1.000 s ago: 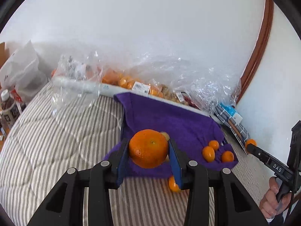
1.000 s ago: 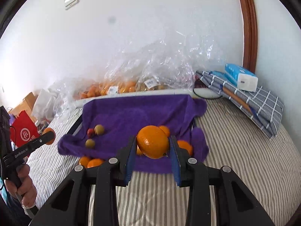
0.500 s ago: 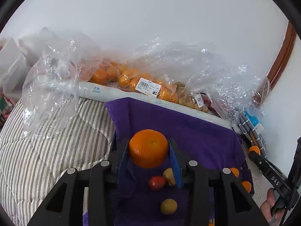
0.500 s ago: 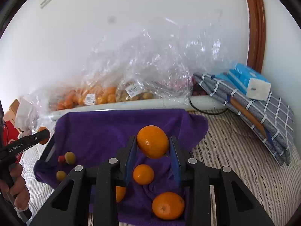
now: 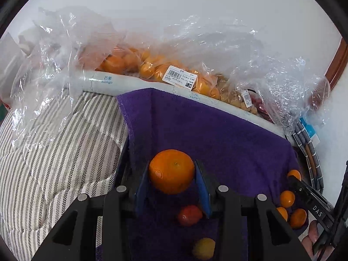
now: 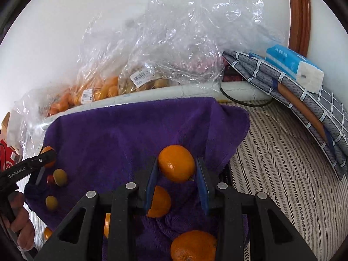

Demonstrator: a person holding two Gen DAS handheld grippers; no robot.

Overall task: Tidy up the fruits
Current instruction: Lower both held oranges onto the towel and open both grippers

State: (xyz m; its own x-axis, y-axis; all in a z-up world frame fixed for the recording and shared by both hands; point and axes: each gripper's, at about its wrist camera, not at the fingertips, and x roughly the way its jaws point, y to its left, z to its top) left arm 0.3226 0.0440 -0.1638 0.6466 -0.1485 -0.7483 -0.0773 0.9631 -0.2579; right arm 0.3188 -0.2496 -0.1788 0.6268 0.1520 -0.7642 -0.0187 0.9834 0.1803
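Orange and firm-looking, one mandarin (image 5: pixel 171 171) sat clamped between the blue pads of the left hand-held gripper (image 5: pixel 173 175), raised over the purple towel (image 5: pixel 217 134) near its left edge. A second mandarin (image 6: pixel 176 163) was pinched the same way in the right hand-held gripper (image 6: pixel 176 169), above the towel's right side. Each was gripped across its widest part, both pads touching the peel. I judged them light, round and ready to roll, with skin that yields and bruises if squeezed hard, so a gentle hold at the middle suited them. Below lay loose fruit: a red one (image 5: pixel 189 215), a yellow one (image 5: pixel 204 249) and further oranges (image 6: pixel 159 202). The towel lay on a striped bed (image 5: pixel 43 163), with bags (image 5: pixel 174 74) of fruit along the bed's far edge by the wall.
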